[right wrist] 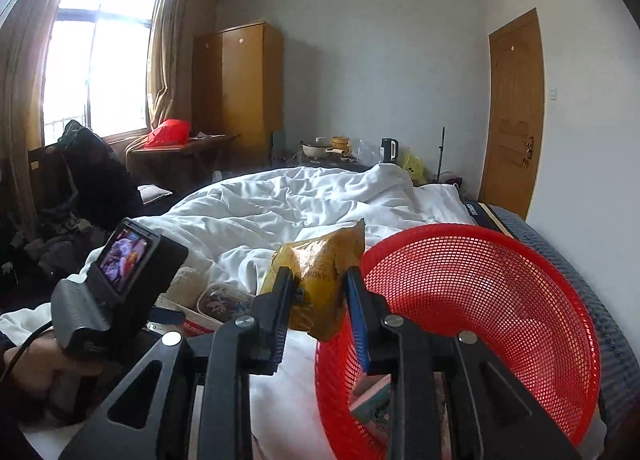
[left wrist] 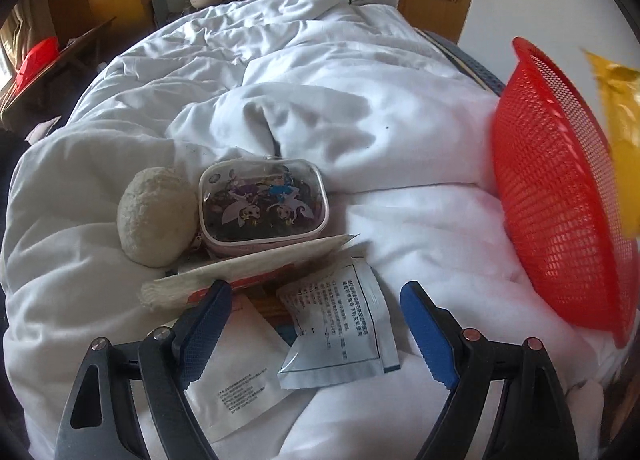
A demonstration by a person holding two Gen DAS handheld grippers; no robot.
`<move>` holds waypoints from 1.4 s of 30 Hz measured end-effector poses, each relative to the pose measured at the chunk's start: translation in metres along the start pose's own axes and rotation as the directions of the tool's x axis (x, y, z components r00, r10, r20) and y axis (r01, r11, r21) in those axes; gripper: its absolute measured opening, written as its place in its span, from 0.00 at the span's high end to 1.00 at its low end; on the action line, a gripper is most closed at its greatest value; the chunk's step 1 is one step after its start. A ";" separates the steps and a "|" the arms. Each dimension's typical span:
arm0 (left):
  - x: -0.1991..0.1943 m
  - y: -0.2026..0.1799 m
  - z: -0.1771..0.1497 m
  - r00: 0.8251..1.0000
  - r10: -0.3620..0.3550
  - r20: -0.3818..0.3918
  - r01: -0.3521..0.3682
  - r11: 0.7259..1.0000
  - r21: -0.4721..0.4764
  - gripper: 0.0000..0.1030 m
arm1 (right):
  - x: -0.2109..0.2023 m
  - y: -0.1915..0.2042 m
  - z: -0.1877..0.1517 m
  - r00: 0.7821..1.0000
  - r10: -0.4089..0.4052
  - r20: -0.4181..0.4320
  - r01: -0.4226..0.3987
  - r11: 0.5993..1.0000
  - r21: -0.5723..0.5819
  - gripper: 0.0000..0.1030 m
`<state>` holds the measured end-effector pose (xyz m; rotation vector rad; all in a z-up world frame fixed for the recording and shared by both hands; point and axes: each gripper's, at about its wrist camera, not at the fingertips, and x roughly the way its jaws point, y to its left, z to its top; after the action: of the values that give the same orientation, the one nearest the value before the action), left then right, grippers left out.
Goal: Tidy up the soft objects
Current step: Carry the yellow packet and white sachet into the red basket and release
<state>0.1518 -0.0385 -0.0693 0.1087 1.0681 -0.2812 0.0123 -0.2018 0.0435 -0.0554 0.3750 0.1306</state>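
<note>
The yellow snack packet (right wrist: 316,280) was pinched between the pads of the right gripper (right wrist: 318,292), raised above the white duvet (left wrist: 320,71) just left of the tilted red mesh basket (right wrist: 480,300). The left gripper (left wrist: 316,300) stood spread wide, empty, over a silver sachet (left wrist: 344,324) and a white sachet (left wrist: 236,372) (both lay flat on the bedding). Beyond them lay a paper-wrapped packet (left wrist: 248,266), a clear cartoon-print pouch (left wrist: 262,199) and a cream plush ball (left wrist: 156,215), the ball touching the pouch.
</note>
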 end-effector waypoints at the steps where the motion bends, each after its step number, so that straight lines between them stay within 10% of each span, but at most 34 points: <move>1: 0.006 -0.002 -0.002 1.000 0.005 -0.023 -0.005 1.000 0.003 0.20 | -0.001 -0.005 0.000 1.000 0.004 -0.002 -0.004 1.000 0.006 0.74; 8: 0.024 -0.012 -0.028 0.998 0.047 -0.046 -0.046 0.999 0.022 0.50 | 0.021 -0.008 -0.016 0.995 0.060 -0.080 -0.058 0.998 0.020 0.74; 12: 0.002 -0.001 -0.034 0.995 -0.068 0.067 0.070 0.997 -0.023 0.59 | 0.031 -0.011 -0.025 0.982 0.124 -0.142 -0.116 0.991 0.062 0.74; 24: -0.075 0.016 -0.027 0.883 -0.348 0.316 0.386 0.920 -0.067 0.61 | 0.007 -0.056 -0.008 0.962 0.225 -0.152 -0.205 0.969 0.138 0.74; 31: -0.130 -0.029 -0.006 0.820 -0.461 0.339 0.482 0.876 0.025 0.61 | -0.021 -0.127 -0.023 0.973 0.101 -0.207 -0.078 0.990 0.116 0.74; 42: -0.105 -0.174 0.025 0.890 -0.436 0.134 0.406 0.891 0.203 0.60 | 0.005 -0.170 -0.064 0.950 0.067 -0.306 -0.007 0.981 0.194 0.74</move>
<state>0.0767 -0.1928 0.0426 0.0005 0.8806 -0.7665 0.0167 -0.3741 -0.0128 0.1232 0.7034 0.1224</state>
